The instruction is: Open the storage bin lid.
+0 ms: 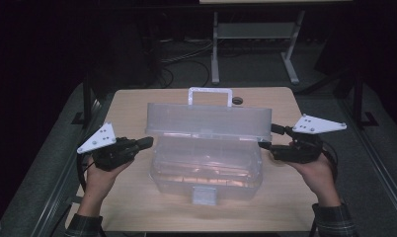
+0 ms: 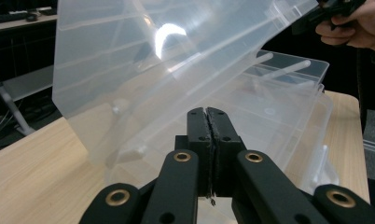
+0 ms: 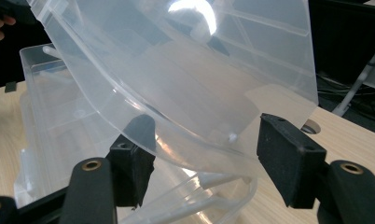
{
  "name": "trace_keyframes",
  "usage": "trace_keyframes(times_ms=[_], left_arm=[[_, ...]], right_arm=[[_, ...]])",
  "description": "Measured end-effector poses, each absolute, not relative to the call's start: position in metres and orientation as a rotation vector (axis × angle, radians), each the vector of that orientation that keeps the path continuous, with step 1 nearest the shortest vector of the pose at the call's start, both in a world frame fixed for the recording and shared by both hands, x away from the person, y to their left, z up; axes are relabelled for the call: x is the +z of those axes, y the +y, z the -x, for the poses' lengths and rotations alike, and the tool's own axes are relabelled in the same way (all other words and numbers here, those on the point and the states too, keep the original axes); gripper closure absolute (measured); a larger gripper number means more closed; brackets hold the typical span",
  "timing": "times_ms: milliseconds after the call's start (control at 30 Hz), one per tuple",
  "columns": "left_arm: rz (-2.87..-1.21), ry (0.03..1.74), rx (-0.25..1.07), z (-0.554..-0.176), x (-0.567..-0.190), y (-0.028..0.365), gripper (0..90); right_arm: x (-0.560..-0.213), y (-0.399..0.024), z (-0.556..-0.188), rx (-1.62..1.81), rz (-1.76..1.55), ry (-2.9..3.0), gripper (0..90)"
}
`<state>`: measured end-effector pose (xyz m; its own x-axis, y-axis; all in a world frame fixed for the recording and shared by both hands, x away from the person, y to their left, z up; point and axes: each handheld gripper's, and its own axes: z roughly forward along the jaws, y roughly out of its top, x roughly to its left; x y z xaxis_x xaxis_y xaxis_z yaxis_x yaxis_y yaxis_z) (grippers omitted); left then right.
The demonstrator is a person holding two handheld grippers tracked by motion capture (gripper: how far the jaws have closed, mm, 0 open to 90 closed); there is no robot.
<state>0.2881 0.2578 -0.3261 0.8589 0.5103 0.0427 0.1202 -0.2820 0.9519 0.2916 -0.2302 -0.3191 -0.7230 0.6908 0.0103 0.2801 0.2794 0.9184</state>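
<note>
— What is seen of the room?

— A dark room is seen, with a light wooden table (image 1: 132,207) lit in the middle. A clear plastic storage box (image 1: 206,170) is set at the table's centre, its long axis run from nine to three o'clock. Its hinged lid (image 1: 209,121) is raised at the twelve o'clock side, with a handle (image 1: 210,94) on top.

— How are the tools placed?

— The left gripper (image 1: 146,142) is held at nine o'clock of the box, just beside the lid's left end; its jaws are pressed together with nothing between them. The right gripper (image 1: 266,144) is held at three o'clock, jaws parted; in the right gripper view the lid's curved edge (image 3: 185,140) is seen between the pads, though pressure on it cannot be told.

— Which relation matters next?

— The lid is flanked at both short ends, so either hand is judged about equally near. Only the right jaws are set astride the lid's edge, so the lid's swing would probably be guided from three o'clock.
</note>
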Motion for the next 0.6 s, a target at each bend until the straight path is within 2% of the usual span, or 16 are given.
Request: trace_keyframes(times_ms=[133,600], left_arm=[[-1.863,0.479,0.388,-0.284,-0.332,0.257,78.4],[-1.926,0.421,0.264,-0.271,-0.336,0.247,60.5]], right_arm=[[-0.318,-0.23,-0.293,1.435,-0.882,2.156,37.1],[-0.314,-0.23,-0.298,1.445,-0.899,2.158,37.1]])
